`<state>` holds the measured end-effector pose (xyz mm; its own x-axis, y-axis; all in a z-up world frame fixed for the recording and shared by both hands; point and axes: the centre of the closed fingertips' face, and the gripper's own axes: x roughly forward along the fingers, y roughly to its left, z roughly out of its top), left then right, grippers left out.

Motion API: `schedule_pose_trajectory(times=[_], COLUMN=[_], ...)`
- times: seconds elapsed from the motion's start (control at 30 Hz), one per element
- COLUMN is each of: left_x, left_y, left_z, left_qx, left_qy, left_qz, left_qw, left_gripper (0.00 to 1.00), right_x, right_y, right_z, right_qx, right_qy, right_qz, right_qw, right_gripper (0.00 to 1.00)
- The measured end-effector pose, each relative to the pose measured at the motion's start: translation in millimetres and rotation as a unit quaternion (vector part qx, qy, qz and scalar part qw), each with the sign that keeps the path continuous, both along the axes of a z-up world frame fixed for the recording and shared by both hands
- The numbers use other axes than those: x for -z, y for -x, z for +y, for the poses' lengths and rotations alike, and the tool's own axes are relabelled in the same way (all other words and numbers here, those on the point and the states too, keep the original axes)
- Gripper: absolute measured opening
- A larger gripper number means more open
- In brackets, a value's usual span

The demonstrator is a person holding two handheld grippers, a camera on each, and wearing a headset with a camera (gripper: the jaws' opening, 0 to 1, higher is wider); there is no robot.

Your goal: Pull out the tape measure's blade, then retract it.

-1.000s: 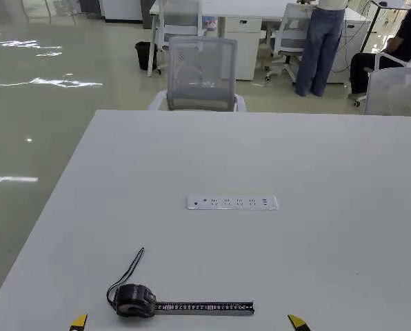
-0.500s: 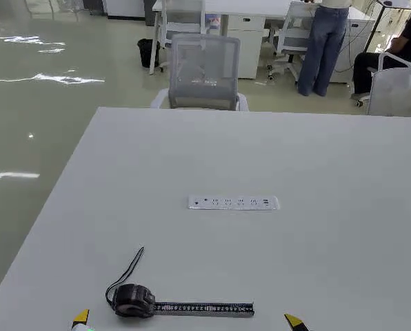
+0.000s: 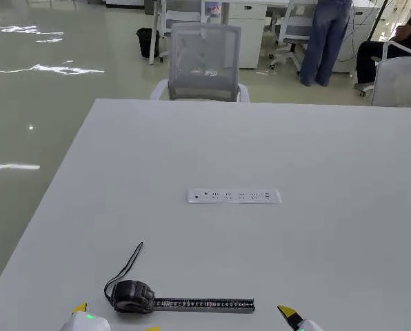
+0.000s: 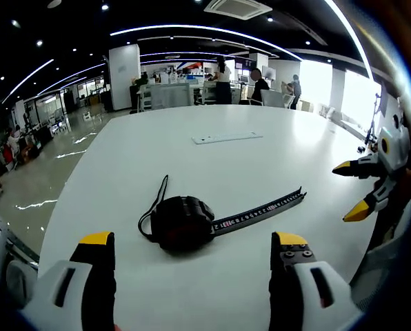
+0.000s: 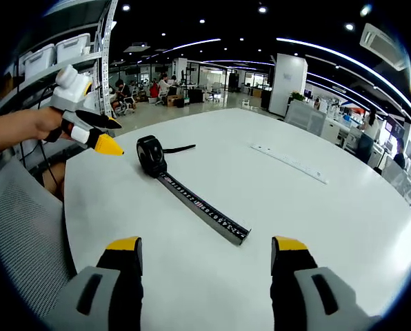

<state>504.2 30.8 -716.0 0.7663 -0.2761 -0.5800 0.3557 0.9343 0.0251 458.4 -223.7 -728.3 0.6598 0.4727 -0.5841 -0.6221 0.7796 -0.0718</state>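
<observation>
Black tape measure [image 3: 133, 297] lay on the white table [image 3: 329, 152] near its front edge, with the blade [image 3: 205, 303] partly drawn out, flat on the surface, and the wrist strap [image 3: 127, 264] trailing behind the case. Left gripper [image 4: 192, 239] hovered close before the case, jaws spread, empty. Right gripper [image 5: 205, 243] faced the blade's free end, jaws likewise spread, empty. Power strip [image 3: 233, 196] lay farther back, well apart.

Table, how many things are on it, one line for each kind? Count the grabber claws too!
tape measure: 1
power strip: 1
grippers: 2, the left gripper and the right gripper
Total: 4
</observation>
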Motion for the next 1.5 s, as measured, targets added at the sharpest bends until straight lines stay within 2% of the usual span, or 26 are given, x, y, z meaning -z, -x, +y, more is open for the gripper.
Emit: schedule_pose_trajectory(times=[0.1,0.3,0.57,0.8,0.9,1.07,1.3,1.5], left_x=[0.1,5.9,14.9,18.3,20.7,22.5,26.5,31.3], left_y=[-2.0,-9.3,-18.6,-24.8,-29.7,-35.3,-38.2,-41.5], left_z=[-0.1,1.0,2.0,0.0,2.6,5.1,4.4,4.1], left_qx=[-0.003,-0.015,-0.028,-0.039,-0.053,-0.063,-0.065,-0.069], left_qy=[0.001,0.008,0.006,0.005,0.013,0.012,0.012,0.011], left_qz=[0.000,0.009,0.017,0.019,0.023,0.022,0.027,0.028], left_qw=[1.0000,0.9998,0.9994,0.9990,0.9982,0.9977,0.9975,0.9972], left_gripper=[0.89,0.90,0.89,0.90,0.89,0.88,0.88,0.87], right_x=[3.7,9.9,17.6,23.8,27.5,30.5,36.0,41.4], right_y=[-1.5,-5.6,-16.0,-22.9,-25.7,-27.8,-29.0,-35.2], right_z=[2.0,2.2,-1.9,-1.0,-1.6,-1.7,0.0,-1.6], right_qx=[-0.013,-0.036,-0.049,-0.077,-0.091,-0.111,-0.133,-0.163], right_qy=[0.004,0.013,0.008,0.020,0.026,0.030,0.026,0.031], right_qz=[0.003,0.005,0.013,0.013,0.015,0.017,0.027,0.030], right_qw=[0.9999,0.9992,0.9987,0.9968,0.9954,0.9933,0.9904,0.9857], right_gripper=[0.75,0.70,0.64,0.60,0.61,0.64,0.67,0.66])
